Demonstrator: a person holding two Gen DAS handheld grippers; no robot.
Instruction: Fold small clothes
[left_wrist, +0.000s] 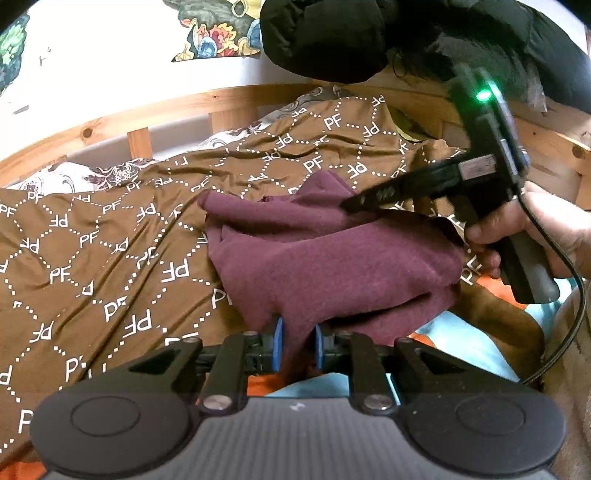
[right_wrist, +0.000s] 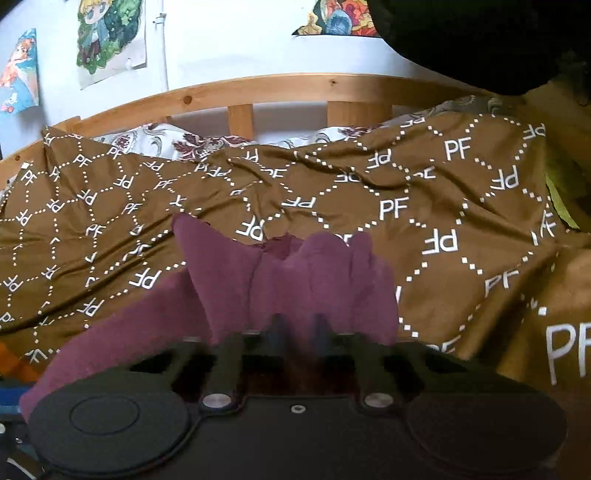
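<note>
Left wrist view first: a wooden bed rail (left_wrist: 147, 110) curves across the back under a pale wall, a colourful poster (left_wrist: 218, 37) pinned at twelve o'clock, and a brown bedspread (left_wrist: 92, 240) printed with white "PF" letters covers the bed. A patterned white pillow (left_wrist: 74, 177) peeks out at ten o'clock behind the spread. No containers anywhere here, just bedding. Dead centre lies the maroon garment (left_wrist: 332, 258), bunched and lifted off the spread. The left gripper (left_wrist: 298, 345) at six o'clock has its blue pads (left_wrist: 277, 343) pressed onto a hanging fold of that garment, pinching it. At three o'clock, a hand (left_wrist: 535, 229) grips the right gripper (left_wrist: 354, 203), whose dark fingers reach to the garment's upper edge; from this side I cannot tell how its jaws stand. A green light (left_wrist: 483, 96) glows on its body. Something black and padded (left_wrist: 369, 37) hangs at one o'clock.

Over to the right wrist view: same rail (right_wrist: 258, 88), cartoon posters (right_wrist: 107, 37) at eleven o'clock, the "PF" spread (right_wrist: 424, 221) filling the frame. The garment (right_wrist: 295, 288) rises at centre and trails down to eight o'clock. The right gripper (right_wrist: 298, 328) at six o'clock is blurred, its fingers close together with maroon cloth between them, clamped on the garment.
</note>
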